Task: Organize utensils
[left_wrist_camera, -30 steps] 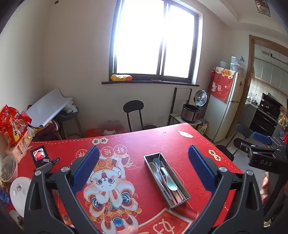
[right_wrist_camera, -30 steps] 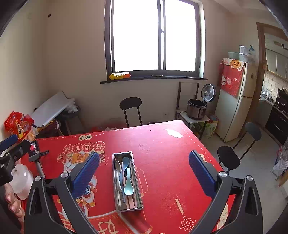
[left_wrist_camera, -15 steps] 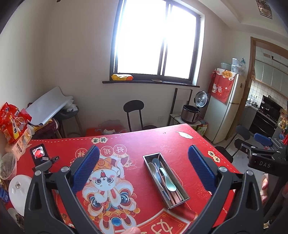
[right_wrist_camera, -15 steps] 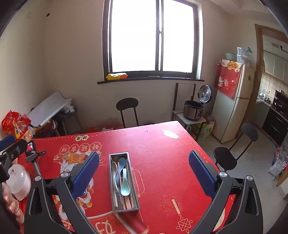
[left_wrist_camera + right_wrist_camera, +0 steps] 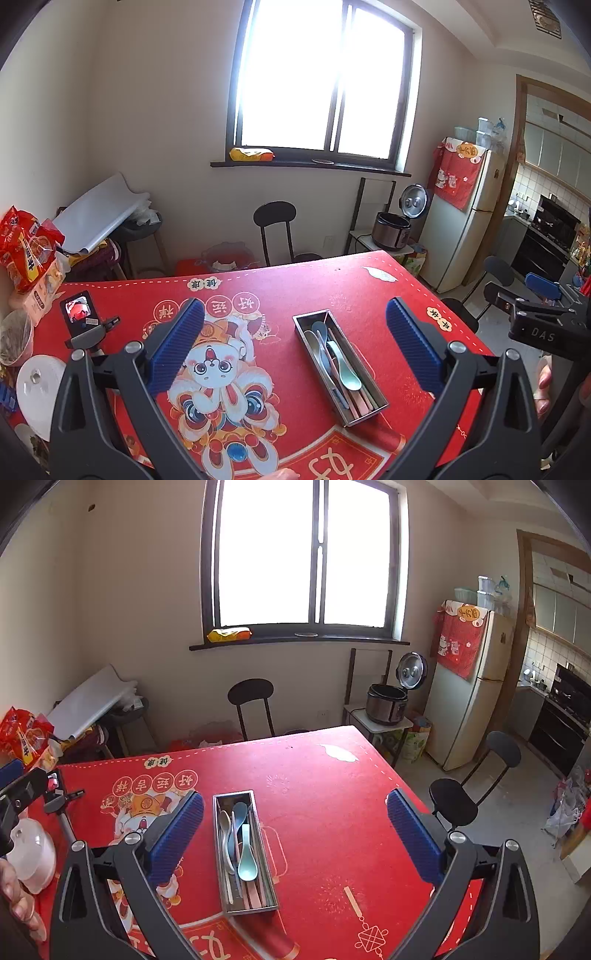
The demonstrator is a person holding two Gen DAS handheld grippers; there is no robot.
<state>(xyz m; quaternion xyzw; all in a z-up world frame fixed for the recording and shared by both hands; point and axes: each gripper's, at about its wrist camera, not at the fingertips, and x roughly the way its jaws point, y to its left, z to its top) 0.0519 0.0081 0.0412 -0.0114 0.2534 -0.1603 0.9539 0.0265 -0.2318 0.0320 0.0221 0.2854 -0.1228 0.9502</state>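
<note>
A narrow metal utensil tray lies on the red tablecloth. Inside it rest several spoons, among them a light teal spoon, with pink and grey handles beside them. My left gripper hovers open high above the table, the tray below between its blue pads. My right gripper is likewise open and holds nothing, with the tray under its left finger. Each gripper shows at the edge of the other's view: the right gripper, the left gripper.
On the table's left stand a small camera on a tripod, a white lid and snack bags. Black chairs, a rice cooker and a fridge stand beyond the table's edges.
Both grippers have drifted up and back a little, so the table and tray sit slightly lower and farther in view. Both stay open.
</note>
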